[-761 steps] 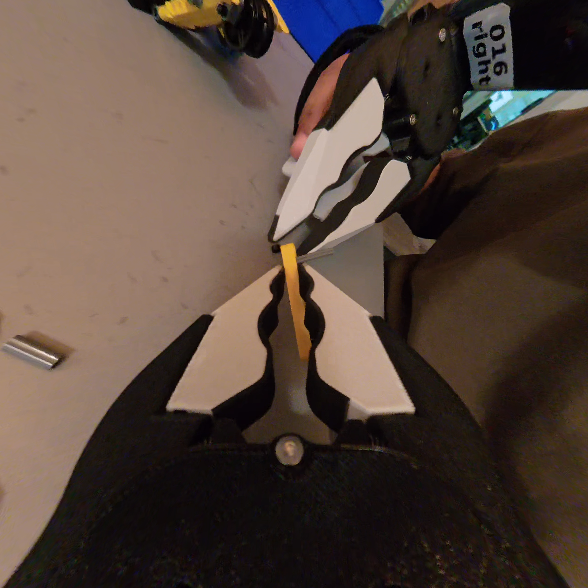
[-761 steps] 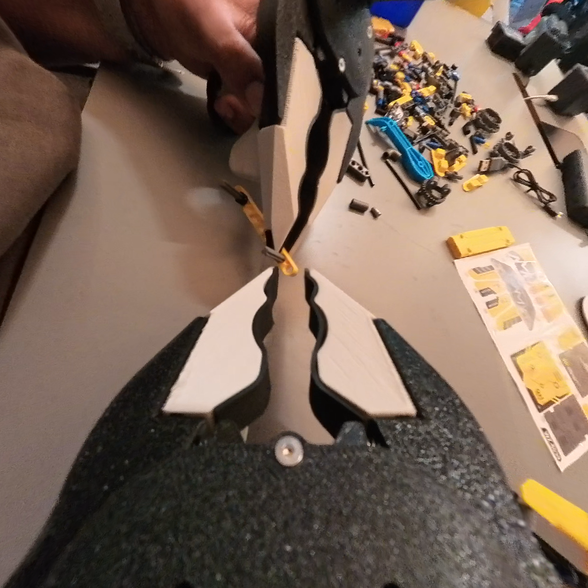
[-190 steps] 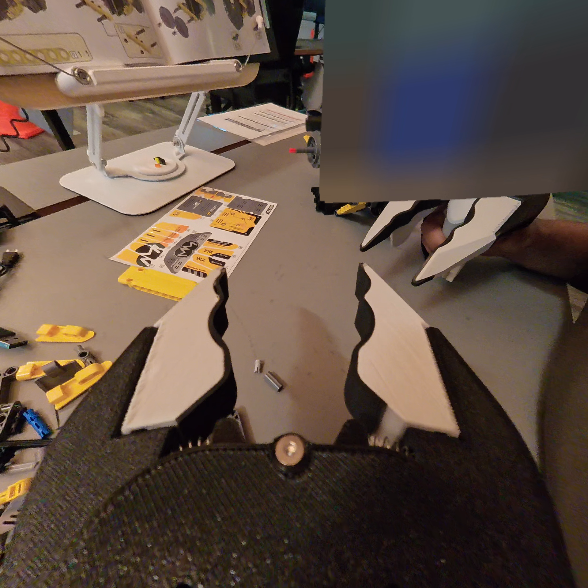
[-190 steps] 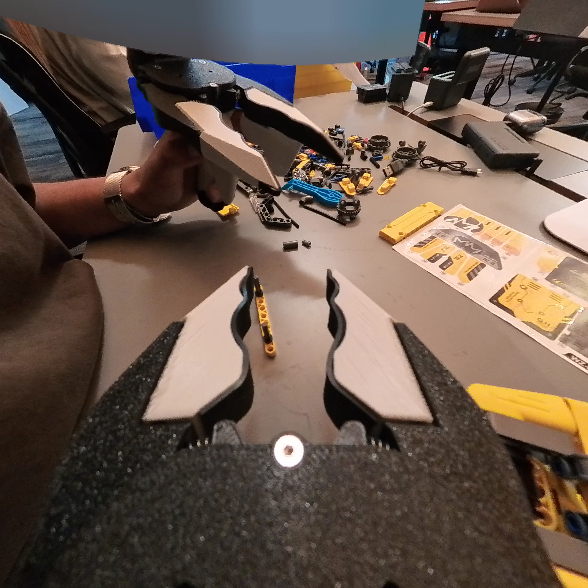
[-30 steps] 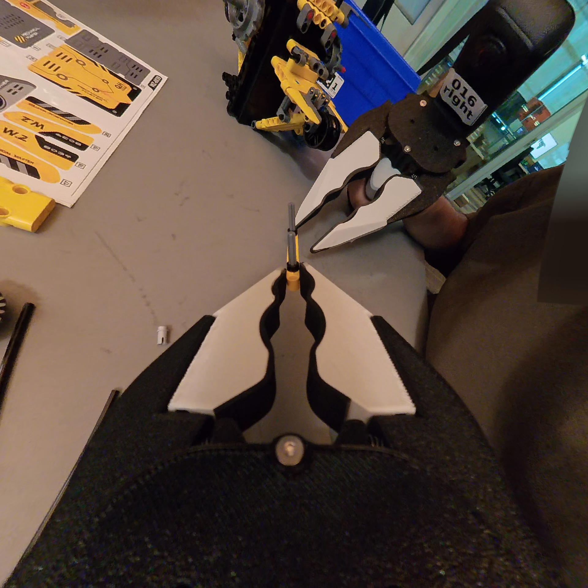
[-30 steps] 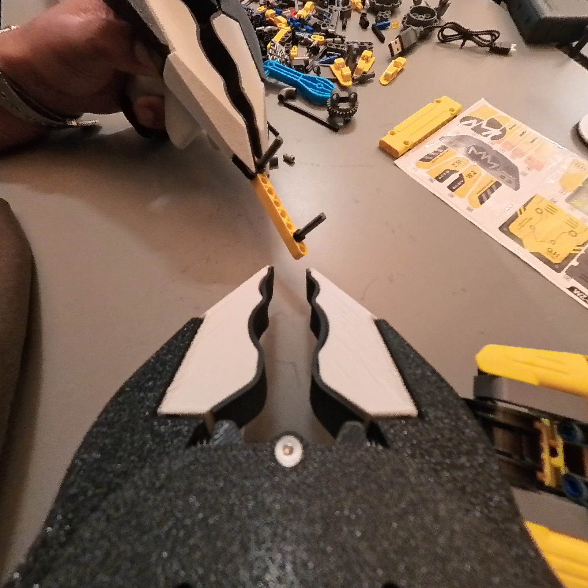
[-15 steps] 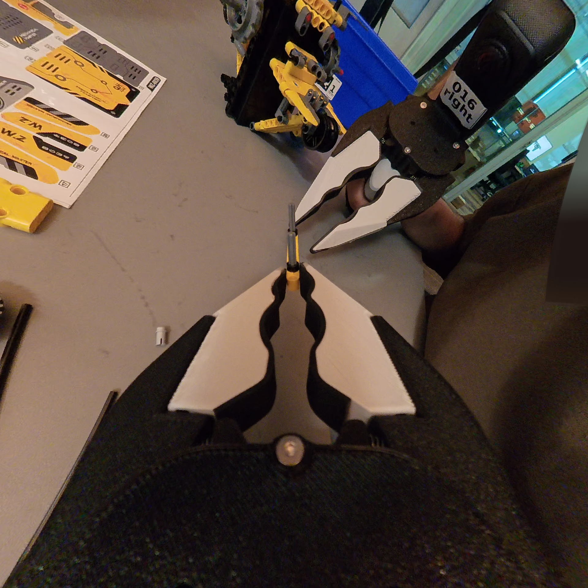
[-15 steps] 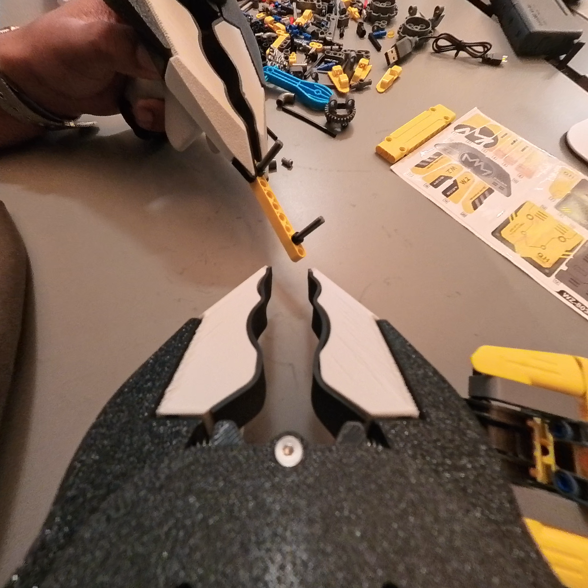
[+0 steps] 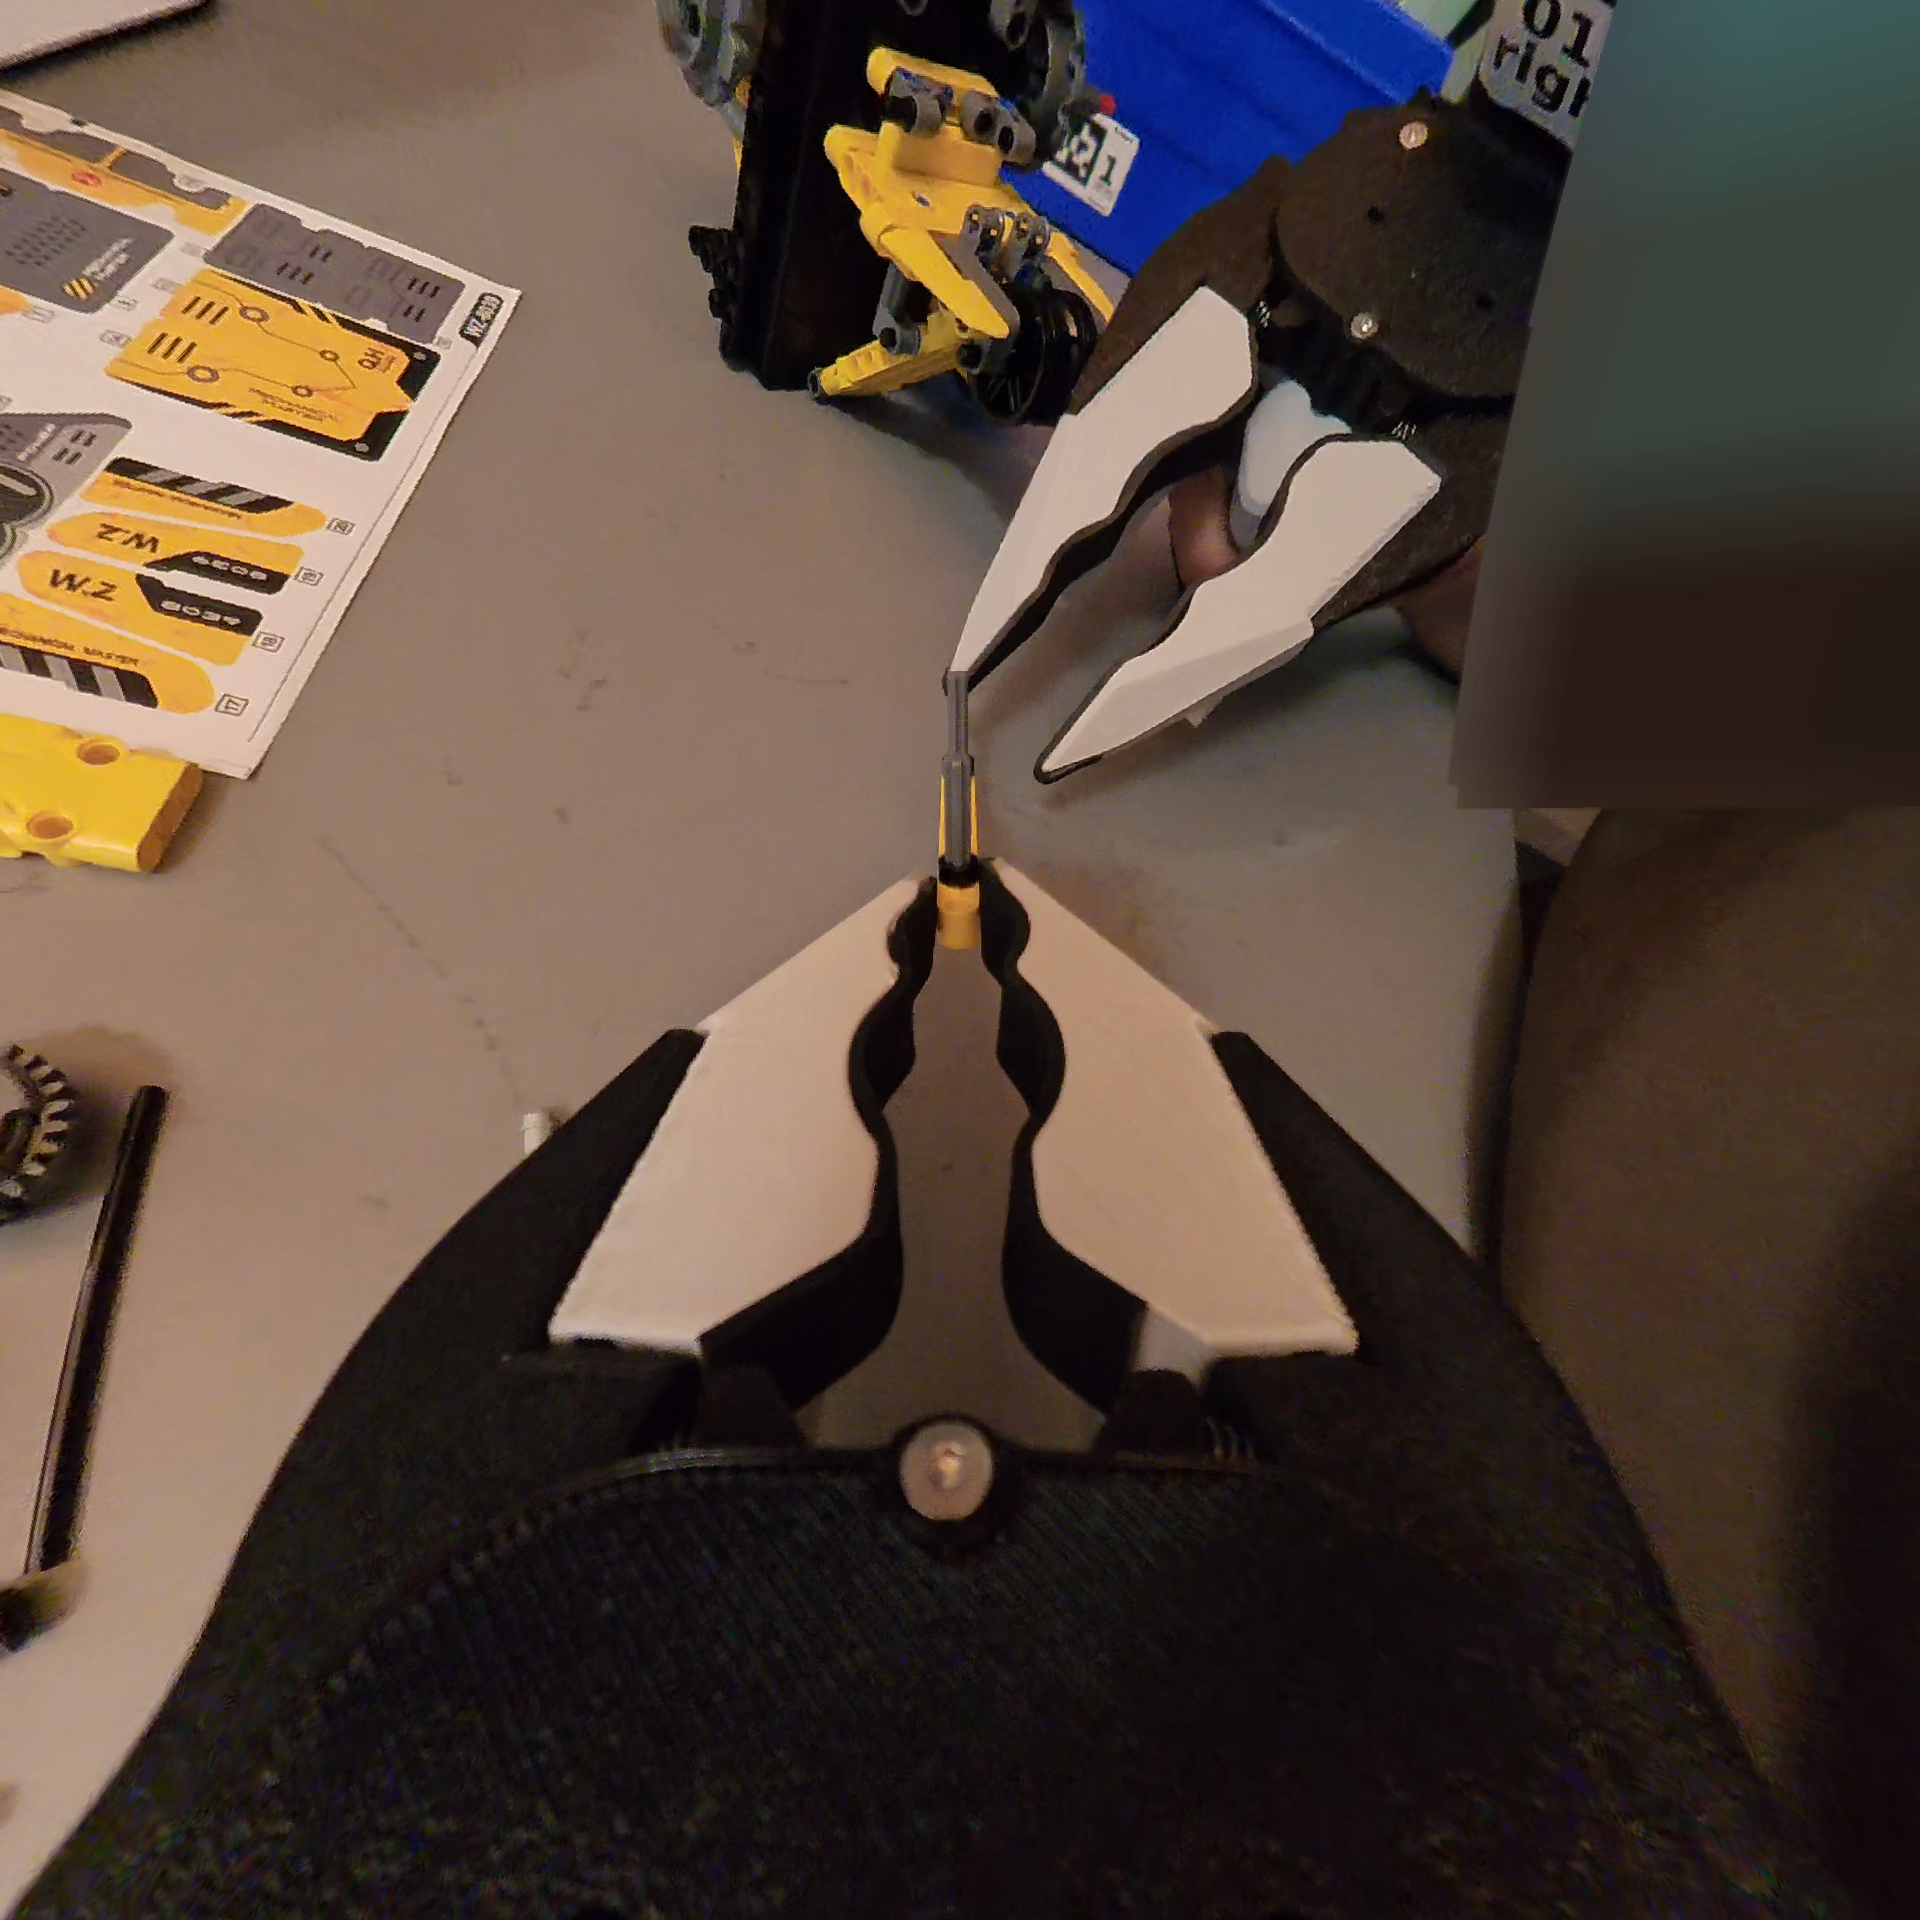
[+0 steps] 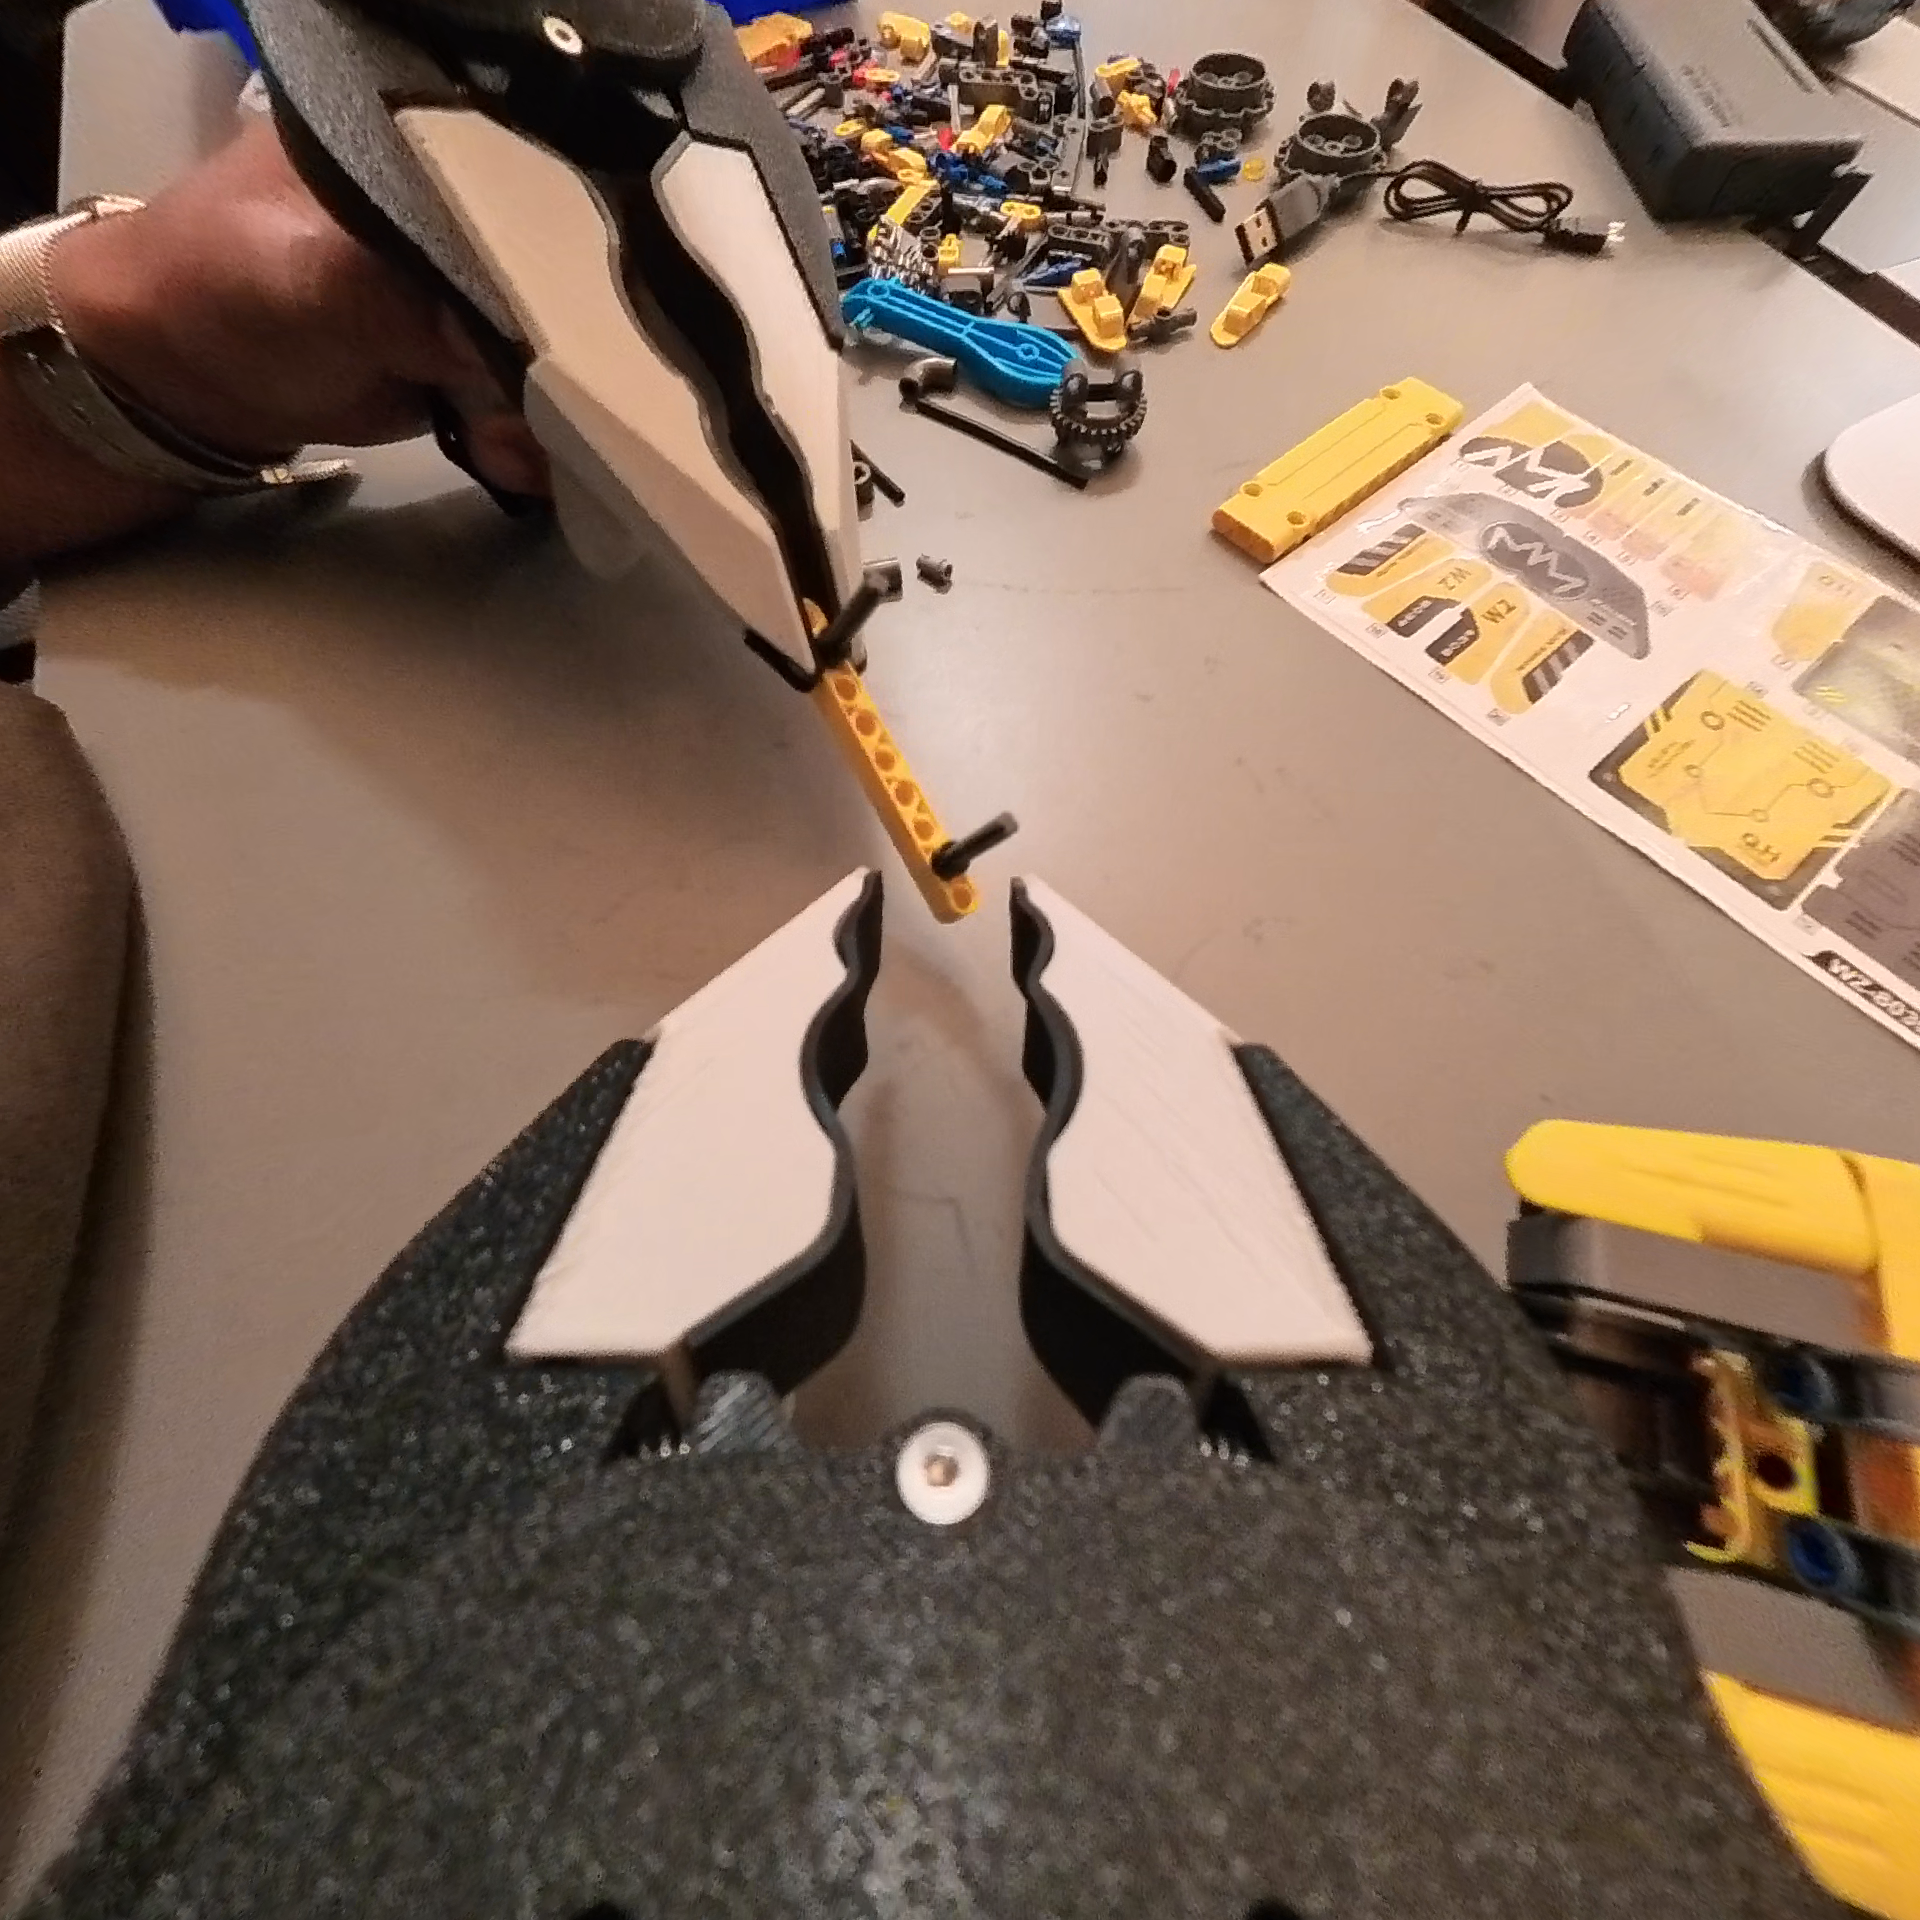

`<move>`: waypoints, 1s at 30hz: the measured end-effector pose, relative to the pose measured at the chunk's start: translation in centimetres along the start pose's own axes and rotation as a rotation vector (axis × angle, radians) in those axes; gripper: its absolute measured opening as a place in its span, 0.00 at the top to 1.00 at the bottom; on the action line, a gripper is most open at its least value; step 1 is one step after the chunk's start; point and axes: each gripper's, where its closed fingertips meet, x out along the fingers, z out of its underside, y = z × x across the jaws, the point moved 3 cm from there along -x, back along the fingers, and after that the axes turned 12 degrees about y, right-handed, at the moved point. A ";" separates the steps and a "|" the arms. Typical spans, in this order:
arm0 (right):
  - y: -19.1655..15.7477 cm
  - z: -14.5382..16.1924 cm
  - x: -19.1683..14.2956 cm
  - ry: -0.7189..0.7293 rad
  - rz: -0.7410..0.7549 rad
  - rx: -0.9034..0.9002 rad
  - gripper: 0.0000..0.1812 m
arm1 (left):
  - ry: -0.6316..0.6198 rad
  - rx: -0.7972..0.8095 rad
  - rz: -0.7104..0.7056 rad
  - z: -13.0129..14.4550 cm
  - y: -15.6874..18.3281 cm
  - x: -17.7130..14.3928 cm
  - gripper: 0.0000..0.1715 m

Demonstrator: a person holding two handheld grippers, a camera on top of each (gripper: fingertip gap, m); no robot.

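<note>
My left gripper (image 9: 956, 883) is shut on one end of a thin yellow holed beam (image 9: 957, 902), held above the grey table. In the right wrist view the beam (image 10: 888, 769) slants down from the left gripper (image 10: 821, 629) at upper left. A black pin (image 10: 977, 842) sticks out near its free end and another pin (image 10: 862, 603) sits by the left fingertips. My right gripper (image 10: 943, 891) is open, with the beam's free end just between its fingertips, apart from both. The right gripper (image 9: 1003, 727) also shows in the left wrist view, one fingertip beside the far pin.
A sticker sheet (image 10: 1621, 665) and a yellow panel (image 10: 1340, 462) lie to the right. A pile of small parts (image 10: 1039, 208) with a blue tool (image 10: 966, 343) is at the back. A partly built yellow and black model (image 9: 935, 239) stands before a blue bin (image 9: 1195, 104). Spacing between my two grippers at the tips: around 5 cm. The left tips stand about 15 cm off the yellow panel (image 10: 1340, 462).
The right gripper has closed in on the beam, whose free end now lies between its open fingertips. The left gripper stays shut on the beam.
</note>
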 end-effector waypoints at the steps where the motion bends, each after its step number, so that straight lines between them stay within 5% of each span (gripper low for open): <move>1: 0.0 0.0 0.0 0.001 0.001 -0.001 0.87 | -0.002 0.011 -0.002 0.0 0.0 0.0 0.96; 30: 0.1 0.1 0.2 -0.008 0.022 -0.022 0.91 | -0.022 0.139 -0.025 0.1 0.5 0.5 0.96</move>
